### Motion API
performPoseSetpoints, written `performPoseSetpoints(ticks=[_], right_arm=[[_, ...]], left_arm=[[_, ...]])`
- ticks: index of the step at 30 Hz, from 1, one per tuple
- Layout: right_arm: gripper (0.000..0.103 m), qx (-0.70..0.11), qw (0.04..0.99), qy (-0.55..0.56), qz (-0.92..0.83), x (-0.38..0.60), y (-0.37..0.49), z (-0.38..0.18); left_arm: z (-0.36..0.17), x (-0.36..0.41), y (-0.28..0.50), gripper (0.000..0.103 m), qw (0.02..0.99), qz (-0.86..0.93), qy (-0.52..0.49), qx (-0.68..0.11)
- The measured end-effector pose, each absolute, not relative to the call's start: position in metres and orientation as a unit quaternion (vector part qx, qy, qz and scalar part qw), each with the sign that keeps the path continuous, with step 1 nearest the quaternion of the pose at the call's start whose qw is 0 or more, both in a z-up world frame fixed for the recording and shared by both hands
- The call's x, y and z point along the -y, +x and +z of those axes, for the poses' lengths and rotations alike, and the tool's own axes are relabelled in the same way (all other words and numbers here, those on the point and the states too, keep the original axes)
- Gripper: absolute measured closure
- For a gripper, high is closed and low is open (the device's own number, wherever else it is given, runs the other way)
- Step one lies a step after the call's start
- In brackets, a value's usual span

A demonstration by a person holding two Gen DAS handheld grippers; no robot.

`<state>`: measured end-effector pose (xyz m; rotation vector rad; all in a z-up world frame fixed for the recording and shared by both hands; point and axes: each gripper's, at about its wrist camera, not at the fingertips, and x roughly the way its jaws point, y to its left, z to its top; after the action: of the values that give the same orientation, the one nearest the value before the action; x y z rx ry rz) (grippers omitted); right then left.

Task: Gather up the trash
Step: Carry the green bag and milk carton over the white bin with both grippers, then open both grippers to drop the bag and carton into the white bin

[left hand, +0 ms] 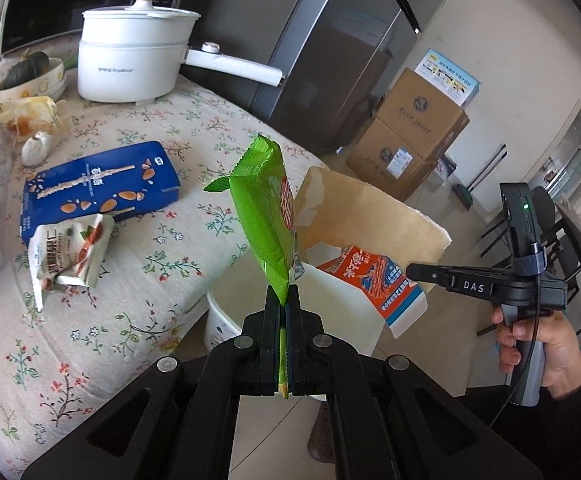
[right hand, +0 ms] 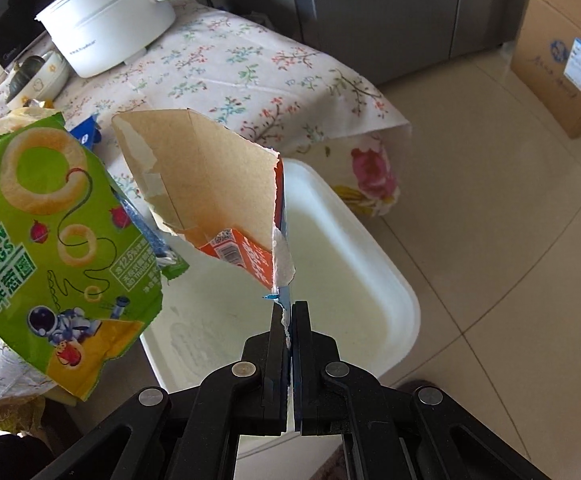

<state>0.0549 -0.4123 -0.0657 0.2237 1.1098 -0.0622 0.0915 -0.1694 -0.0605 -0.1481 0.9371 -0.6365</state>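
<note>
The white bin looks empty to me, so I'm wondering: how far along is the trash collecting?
Nothing looks binned yet: the white bin shows a bare inside. In hand: the left gripper is shut on the green snack bag, the right gripper on the torn orange carton, both over the bin. Left on the table: the blue box and crumpled wrapper.

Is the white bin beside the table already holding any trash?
No: in the right wrist view the white bin shows only its bare inside, with the torn carton held above it.
</note>
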Motion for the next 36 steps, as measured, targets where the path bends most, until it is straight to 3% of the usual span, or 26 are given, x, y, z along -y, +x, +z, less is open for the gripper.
performPoseSetpoints(ticks=[11, 12, 13, 14, 15, 16, 26, 28, 30, 36], right_arm=[[0.103, -0.537, 0.833, 0.121, -0.061, 0.442, 0.049, -0.078], [0.103, -0.537, 0.833, 0.121, -0.062, 0.443, 0.049, -0.078], [0.103, -0.537, 0.832, 0.121, -0.063, 0.443, 0.049, -0.078], [0.103, -0.538, 0.832, 0.121, -0.063, 0.444, 0.049, -0.078], [0.103, -0.539, 0.831, 0.121, -0.063, 0.444, 0.049, -0.079], [0.103, -0.540, 0.830, 0.121, -0.063, 0.443, 0.050, -0.079], [0.097, -0.565, 0.815, 0.117, -0.058, 0.425, 0.058, -0.088], [0.085, -0.564, 0.814, 0.123, -0.055, 0.423, 0.060, -0.086], [0.051, -0.557, 0.818, 0.129, -0.055, 0.420, 0.061, -0.081], [0.039, -0.543, 0.832, 0.107, -0.043, 0.396, 0.067, -0.068]], left_arm=[[-0.106, 0.208, 0.116, 0.097, 0.834, -0.296, -0.042, -0.464], [-0.107, 0.210, 0.117, 0.090, 0.834, -0.288, -0.033, -0.469], [-0.108, 0.210, 0.117, 0.070, 0.836, -0.280, -0.027, -0.472], [-0.107, 0.208, 0.116, 0.057, 0.839, -0.272, -0.024, -0.471], [-0.105, 0.205, 0.116, 0.036, 0.843, -0.264, -0.023, -0.467], [-0.102, 0.199, 0.116, 0.029, 0.848, -0.255, -0.022, -0.463], [-0.075, 0.144, 0.108, 0.025, 0.863, -0.218, -0.026, -0.454], [-0.068, 0.131, 0.106, 0.024, 0.868, -0.210, -0.029, -0.450], [-0.062, 0.116, 0.102, 0.022, 0.873, -0.200, -0.031, -0.444], [-0.049, 0.068, 0.091, 0.018, 0.884, -0.162, -0.042, -0.437]])
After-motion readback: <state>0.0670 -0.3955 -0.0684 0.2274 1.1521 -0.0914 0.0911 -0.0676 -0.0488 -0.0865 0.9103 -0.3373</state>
